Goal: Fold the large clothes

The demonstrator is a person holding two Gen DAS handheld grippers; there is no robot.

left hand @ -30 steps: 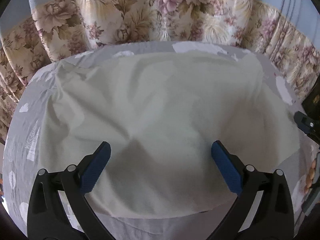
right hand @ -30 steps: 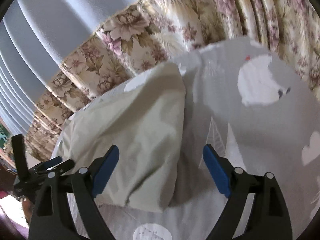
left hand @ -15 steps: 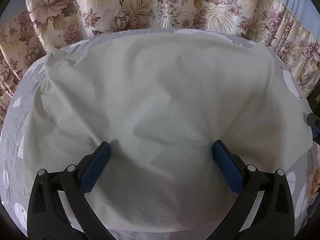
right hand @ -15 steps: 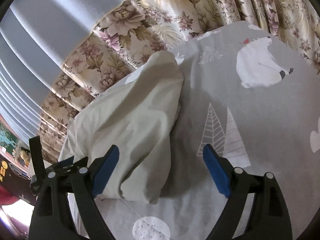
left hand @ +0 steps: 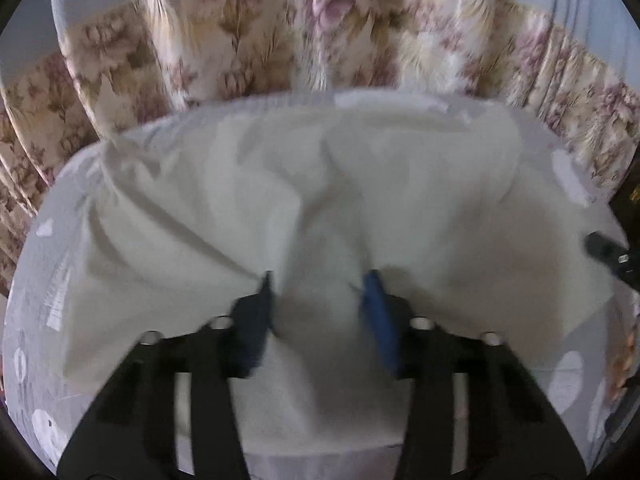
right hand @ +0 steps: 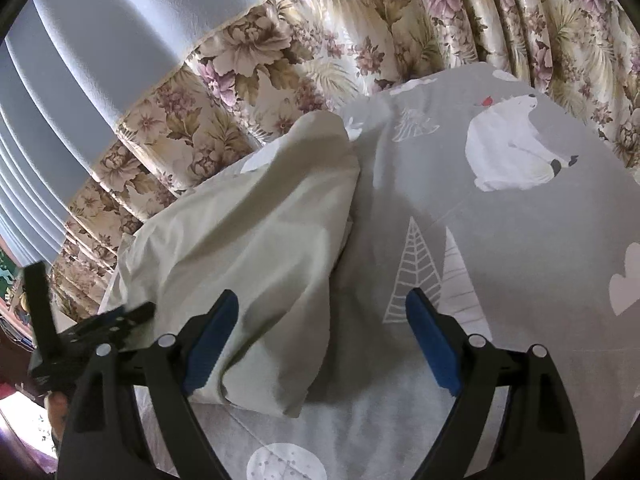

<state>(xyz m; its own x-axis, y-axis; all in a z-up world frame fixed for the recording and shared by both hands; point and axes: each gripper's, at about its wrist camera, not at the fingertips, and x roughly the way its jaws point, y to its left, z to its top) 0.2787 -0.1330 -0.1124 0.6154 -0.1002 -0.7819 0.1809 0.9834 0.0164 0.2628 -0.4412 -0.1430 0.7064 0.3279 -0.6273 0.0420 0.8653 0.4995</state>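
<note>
Carrier: a bed under a grey bedsheet (right hand: 520,240) printed with bears and trees; flowered curtains (right hand: 320,52) hang behind its far edge.
Garment: a large pale cream cloth (left hand: 400,200) lies spread over the left part of the bed, reaching nearly to the far edge; its right side is bunched into a ridge (right hand: 272,232) – loose, not flat.
Left gripper (left hand: 320,292): its jaws are closing, with a raised fold of the cream cloth between the blue pads; creases run toward that spot, so the fabric is already being gathered there.
Right gripper (right hand: 322,328): jaws spread wide, nothing pinched; it hangs over the near right end of the cloth, one pad above fabric, the other above bare sheet – probably waiting to take that edge.
Step, as I judge it: securing a first hold near the near edge before lifting for a fold.
</note>
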